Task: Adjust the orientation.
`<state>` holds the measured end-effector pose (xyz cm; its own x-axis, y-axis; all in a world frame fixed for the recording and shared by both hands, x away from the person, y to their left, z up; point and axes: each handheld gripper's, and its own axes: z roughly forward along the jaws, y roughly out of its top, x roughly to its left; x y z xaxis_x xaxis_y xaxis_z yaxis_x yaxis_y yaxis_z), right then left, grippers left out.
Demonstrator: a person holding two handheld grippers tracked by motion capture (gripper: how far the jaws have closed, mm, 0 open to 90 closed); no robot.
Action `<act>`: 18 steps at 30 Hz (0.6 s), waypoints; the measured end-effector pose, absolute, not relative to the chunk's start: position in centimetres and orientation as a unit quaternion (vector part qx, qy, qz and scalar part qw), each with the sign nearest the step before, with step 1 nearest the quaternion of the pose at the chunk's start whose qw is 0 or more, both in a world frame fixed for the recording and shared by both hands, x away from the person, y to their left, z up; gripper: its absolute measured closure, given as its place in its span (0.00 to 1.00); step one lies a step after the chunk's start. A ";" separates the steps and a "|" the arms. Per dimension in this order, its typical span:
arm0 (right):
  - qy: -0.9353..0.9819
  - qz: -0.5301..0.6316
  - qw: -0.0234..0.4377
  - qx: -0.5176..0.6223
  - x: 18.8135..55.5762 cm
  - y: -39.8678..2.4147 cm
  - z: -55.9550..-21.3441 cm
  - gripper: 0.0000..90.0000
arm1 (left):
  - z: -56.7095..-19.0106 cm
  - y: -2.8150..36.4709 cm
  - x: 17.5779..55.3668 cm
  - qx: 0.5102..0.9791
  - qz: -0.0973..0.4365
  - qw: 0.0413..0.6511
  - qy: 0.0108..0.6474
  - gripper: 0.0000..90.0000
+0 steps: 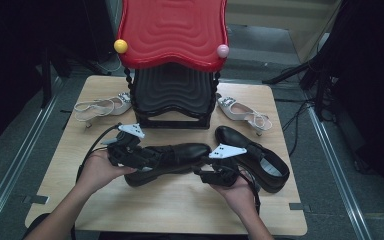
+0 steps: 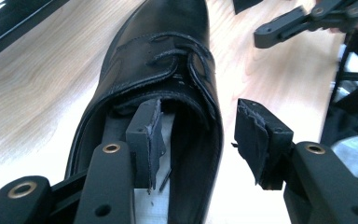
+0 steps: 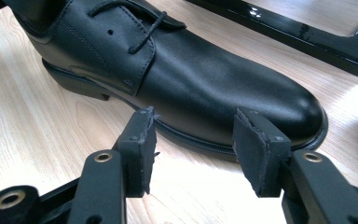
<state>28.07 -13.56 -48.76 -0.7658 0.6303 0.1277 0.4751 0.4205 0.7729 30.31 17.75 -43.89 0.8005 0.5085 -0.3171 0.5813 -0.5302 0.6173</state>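
A black leather lace-up shoe [image 1: 175, 155] lies across the middle of the wooden table [image 1: 180, 210], toe to the right. My left gripper [image 1: 125, 150] is at its heel end. In the left gripper view its jaws [image 2: 200, 116] stand open astride the shoe's [image 2: 168, 56] side wall, one pad inside the opening and the other outside, clear of the leather. My right gripper [image 1: 215, 167] is at the toe end. Its jaws [image 3: 196, 123] are open just in front of the shoe's [image 3: 205, 79] sole edge, with nothing between them.
A second black shoe [image 1: 252, 155] lies at the right, close behind my right hand. A red and black shoe stand [image 1: 172, 30] rises at the back centre, with its black base [image 3: 307, 37] near the toe. White sandals lie at its left [image 1: 102, 106] and right [image 1: 242, 112].
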 end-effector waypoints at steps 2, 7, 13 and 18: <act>0.837 0.427 0.089 0.332 28.0 -13.5 -48.7 0.58 | -43.2 18.4 30.1 0.873 -0.031 0.374 0.312 0.57; 0.833 0.434 0.084 0.334 27.9 -13.2 -48.6 0.61 | -42.3 20.0 30.4 0.868 -0.027 0.384 0.315 0.62; 0.839 0.423 0.067 0.335 27.8 -12.7 -48.7 0.71 | -41.9 21.3 30.5 0.869 -0.014 0.389 0.304 0.84; 0.845 0.415 0.056 0.333 27.7 -12.1 -48.9 0.87 | -43.0 22.3 31.5 0.874 -0.002 0.368 0.318 0.98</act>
